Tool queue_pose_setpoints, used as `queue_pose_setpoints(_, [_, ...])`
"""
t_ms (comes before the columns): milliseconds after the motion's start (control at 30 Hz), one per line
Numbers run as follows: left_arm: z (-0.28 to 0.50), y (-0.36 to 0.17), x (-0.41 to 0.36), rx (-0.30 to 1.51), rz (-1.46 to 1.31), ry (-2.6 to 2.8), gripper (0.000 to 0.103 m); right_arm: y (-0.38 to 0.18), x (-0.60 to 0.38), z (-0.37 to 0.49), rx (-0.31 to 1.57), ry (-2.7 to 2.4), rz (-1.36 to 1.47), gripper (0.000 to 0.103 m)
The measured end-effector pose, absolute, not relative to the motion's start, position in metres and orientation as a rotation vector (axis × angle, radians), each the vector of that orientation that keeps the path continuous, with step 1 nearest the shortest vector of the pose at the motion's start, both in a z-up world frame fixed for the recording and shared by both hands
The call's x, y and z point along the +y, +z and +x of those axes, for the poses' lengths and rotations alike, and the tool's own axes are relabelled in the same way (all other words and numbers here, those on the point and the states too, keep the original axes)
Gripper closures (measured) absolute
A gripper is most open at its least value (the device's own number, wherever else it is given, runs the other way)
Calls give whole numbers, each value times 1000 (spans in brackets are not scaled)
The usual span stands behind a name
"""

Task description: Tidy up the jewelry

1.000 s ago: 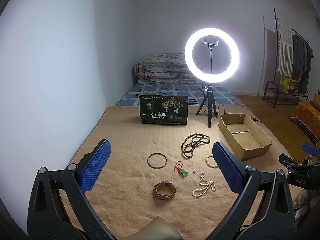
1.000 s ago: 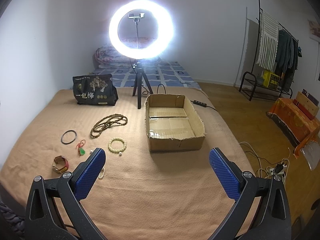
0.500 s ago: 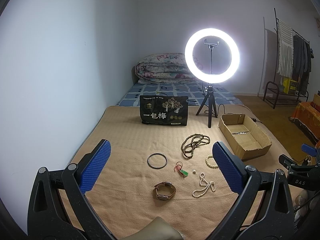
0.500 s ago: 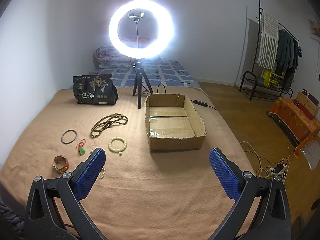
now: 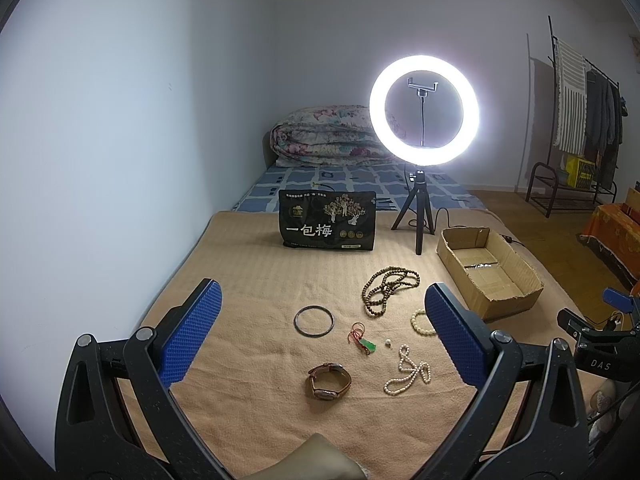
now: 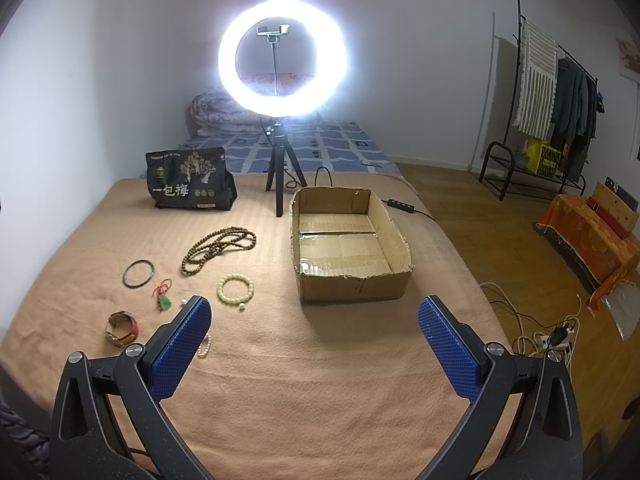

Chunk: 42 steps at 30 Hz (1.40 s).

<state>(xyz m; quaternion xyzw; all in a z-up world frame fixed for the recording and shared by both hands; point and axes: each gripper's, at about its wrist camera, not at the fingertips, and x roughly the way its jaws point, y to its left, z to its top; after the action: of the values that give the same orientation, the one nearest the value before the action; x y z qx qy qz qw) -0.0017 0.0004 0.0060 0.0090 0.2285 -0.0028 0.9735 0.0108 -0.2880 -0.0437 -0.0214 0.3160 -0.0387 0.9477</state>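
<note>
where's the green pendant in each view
Left wrist: the pendant lies just right of centre, between the bangle and the pearl strand, above the watch.
Right wrist: the pendant lies at lower left, just left of the near blue pad, below the bangle.
Shared landmark: the cardboard box, to the pendant's right in both.

black bag (image 5: 327, 220) front reads "一包梅"; right gripper (image 5: 596, 344) body, seen from left wrist, marked "DAS"

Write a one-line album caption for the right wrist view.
Open right gripper hovers before an empty cardboard box, jewelry spread left.
</note>
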Motion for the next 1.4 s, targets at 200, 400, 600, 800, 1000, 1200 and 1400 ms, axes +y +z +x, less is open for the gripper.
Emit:
queue_pose_setpoints(200, [-2,5,0,461,18,-5,0,-46,-287,10,646,-74,-43,0])
queue_pose_setpoints(400, [3,4,0,477,17,-3,0,-46,-286,12,652,-68,-34,0])
queue_pose_setpoints(600, [13,-2,5,500,9,18,0,-49,-288,16,666,-75,-37,0])
queue_pose_setpoints(800, [32,-12,15,548,13,13,0,-55,-291,24,688,-78,-39,0])
queue_pose_setpoints(1000, [53,-24,31,619,12,15,0,-65,-290,43,738,-36,-37,0])
queue_pose_setpoints(1200, [72,-35,46,700,-9,15,0,-72,-276,68,780,73,-70,0])
queue_pose_setpoints(1400, [83,-52,54,754,-18,12,0,-89,-253,94,814,167,-121,0])
